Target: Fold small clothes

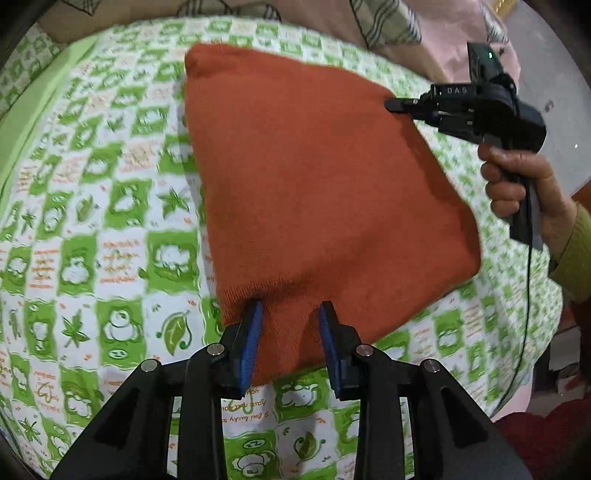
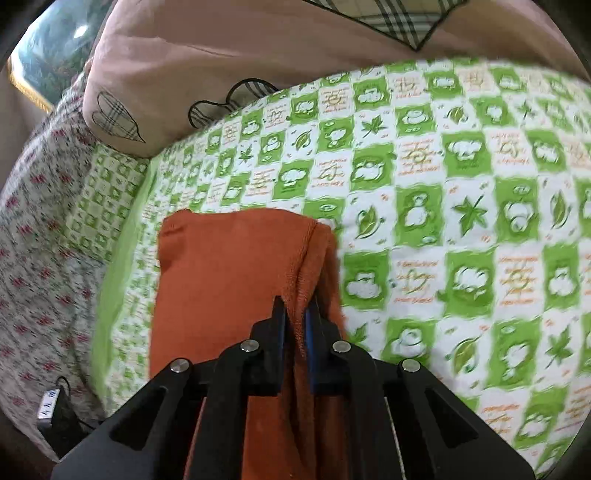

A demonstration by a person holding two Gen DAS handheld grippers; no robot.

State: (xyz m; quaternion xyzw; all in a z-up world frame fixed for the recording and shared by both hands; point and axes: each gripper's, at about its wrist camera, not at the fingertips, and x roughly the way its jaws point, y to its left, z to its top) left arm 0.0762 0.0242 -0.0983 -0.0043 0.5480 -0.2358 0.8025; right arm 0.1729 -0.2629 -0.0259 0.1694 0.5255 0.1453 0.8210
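From your left wrist camera, the orange knitted garment (image 1: 317, 192) lies spread over a bed sheet (image 1: 110, 206) printed with green and white squares, leaves and small cartoon figures. Your left gripper (image 1: 291, 332) sits at the garment's near edge: its blue-padded fingers (image 1: 253, 339) stand partly apart, with a tongue of the orange cloth lying between them, and you cannot tell from here whether the pads actually press on it. Across the garment, at its far right corner, your right gripper (image 1: 391, 105) reaches in from the side with its fingers closed together on the cloth's edge. Your right hand (image 1: 517, 184) wraps the black handle, a green sleeve (image 1: 576, 254) covers the wrist, and a thin black cable (image 1: 528, 295) hangs from the handle. A pinkish quilt (image 1: 424, 33) with checked patches lies beyond the sheet. From your right wrist camera, the right gripper (image 2: 295, 325) has its fingers (image 2: 279, 325) nearly shut, pinching a bunched, upright fold of the orange garment (image 2: 229, 280). The rest of the cloth stretches away to the left of the fingers, over the same green-patterned sheet (image 2: 461, 221). The pinkish quilt (image 2: 221, 55) is heaped at the far side, and a cloth with small red flowers (image 2: 37, 258) lies at the left edge of the bed.
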